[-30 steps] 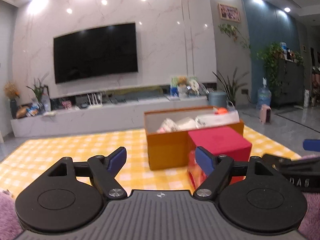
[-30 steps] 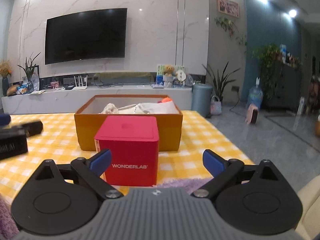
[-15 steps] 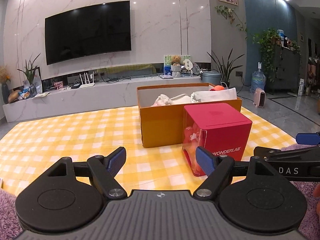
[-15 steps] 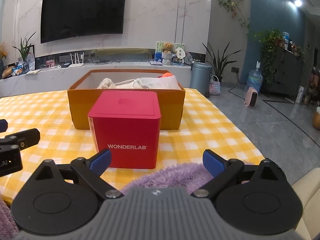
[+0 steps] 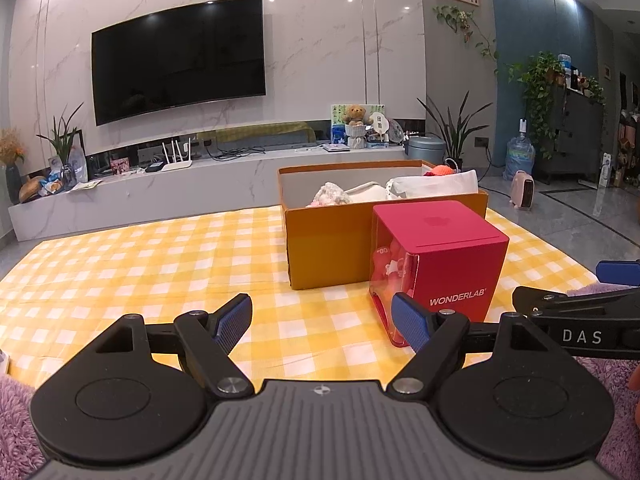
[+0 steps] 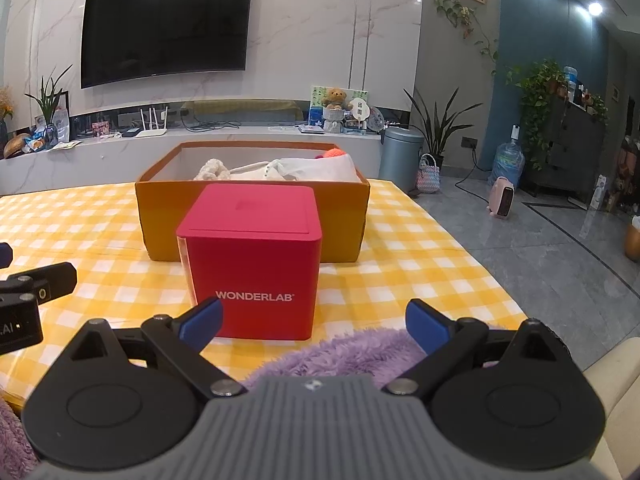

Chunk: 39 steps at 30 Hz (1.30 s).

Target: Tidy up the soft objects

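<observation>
An open orange cardboard box point(image 5: 328, 248) point(image 6: 160, 216) stands on the yellow checked tablecloth and holds white, cream and orange soft items point(image 5: 404, 190) point(image 6: 280, 168). A red WONDERLAB cube point(image 5: 448, 272) point(image 6: 252, 268) stands in front of it. A fluffy purple fabric point(image 6: 344, 354) lies at the near table edge, under my right gripper point(image 6: 314, 320), which is open and empty just above it. My left gripper point(image 5: 322, 318) is open and empty above the cloth, left of the cube. The purple fabric also shows in the left wrist view point(image 5: 16, 420).
The table's right edge point(image 6: 480, 276) drops to a grey tiled floor. A TV wall and low marble console point(image 5: 160, 192) lie beyond the table. The right gripper's arm point(image 5: 580, 320) shows at the left view's right side.
Both grippers have risen and tilted down a little, so more tablecloth and the purple fabric show. Both stayed open. The box and cube have not moved.
</observation>
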Available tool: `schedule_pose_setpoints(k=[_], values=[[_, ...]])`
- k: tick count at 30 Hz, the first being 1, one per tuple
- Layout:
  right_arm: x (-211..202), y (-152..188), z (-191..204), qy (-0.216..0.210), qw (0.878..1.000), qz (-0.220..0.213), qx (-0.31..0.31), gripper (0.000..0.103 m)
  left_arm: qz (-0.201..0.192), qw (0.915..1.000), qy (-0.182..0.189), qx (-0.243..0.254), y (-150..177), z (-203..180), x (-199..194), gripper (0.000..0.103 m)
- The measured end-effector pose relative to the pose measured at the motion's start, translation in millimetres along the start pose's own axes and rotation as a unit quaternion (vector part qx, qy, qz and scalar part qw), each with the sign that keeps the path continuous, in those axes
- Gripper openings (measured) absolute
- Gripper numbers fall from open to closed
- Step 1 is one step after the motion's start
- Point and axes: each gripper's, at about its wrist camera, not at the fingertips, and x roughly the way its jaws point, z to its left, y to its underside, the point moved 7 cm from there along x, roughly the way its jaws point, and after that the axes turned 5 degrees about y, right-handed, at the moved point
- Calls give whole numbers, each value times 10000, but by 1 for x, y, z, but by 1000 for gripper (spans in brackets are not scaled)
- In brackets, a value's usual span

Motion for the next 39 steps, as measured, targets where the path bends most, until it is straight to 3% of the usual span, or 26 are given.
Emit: schedule_pose_setpoints(k=[39], values=[[-4,-3,1,-56,9998,-182,-4,96,-13,9998,-8,180,-1,-3,-2,93]])
